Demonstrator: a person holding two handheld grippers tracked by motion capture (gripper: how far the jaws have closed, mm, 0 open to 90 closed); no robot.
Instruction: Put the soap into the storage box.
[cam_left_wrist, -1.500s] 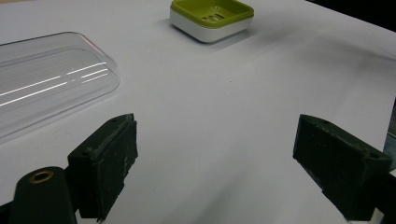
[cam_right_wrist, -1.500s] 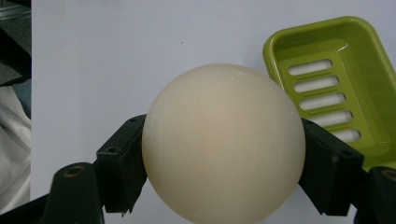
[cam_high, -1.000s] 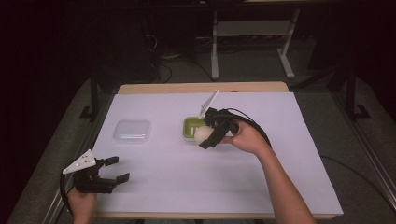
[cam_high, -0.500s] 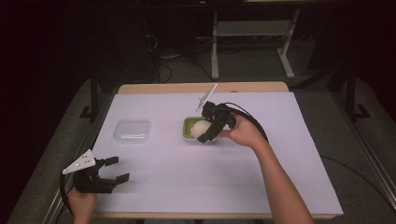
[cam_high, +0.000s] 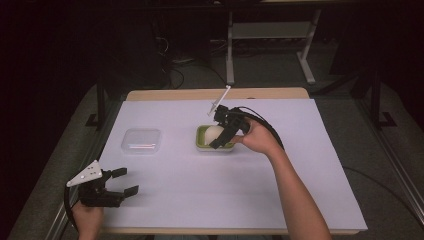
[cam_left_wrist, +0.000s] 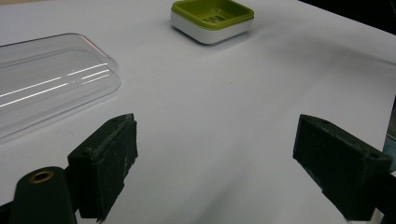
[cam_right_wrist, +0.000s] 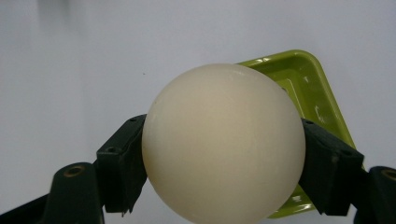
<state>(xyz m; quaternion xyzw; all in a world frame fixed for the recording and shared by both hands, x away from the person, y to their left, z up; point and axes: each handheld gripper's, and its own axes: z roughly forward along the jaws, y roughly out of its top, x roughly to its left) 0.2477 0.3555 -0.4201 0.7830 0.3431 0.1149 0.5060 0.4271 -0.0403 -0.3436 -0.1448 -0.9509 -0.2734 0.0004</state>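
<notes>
The right gripper (cam_right_wrist: 219, 186) clamps a cream ball (cam_right_wrist: 223, 142) above the green tray (cam_high: 202, 142) near the worktop (cam_high: 200, 200) centre. The left gripper (cam_left_wrist: 215, 163) rests wide open and empty at the front-left corner, near a clear lid (cam_left_wrist: 42, 79).

My right gripper (cam_high: 223, 131) sits mid-table, over the green-lined white square tray (cam_high: 204, 145), with the cream round ball (cam_right_wrist: 223, 142) between its jaws, above the tray. Clear plastic rectangular lid (cam_high: 142, 140) lies flat to the left of the tray, apart from it. My left gripper (cam_high: 121, 181) rests at the near-left corner, nearer me than the lid, on the white paper-covered table (cam_high: 210, 200).
</notes>
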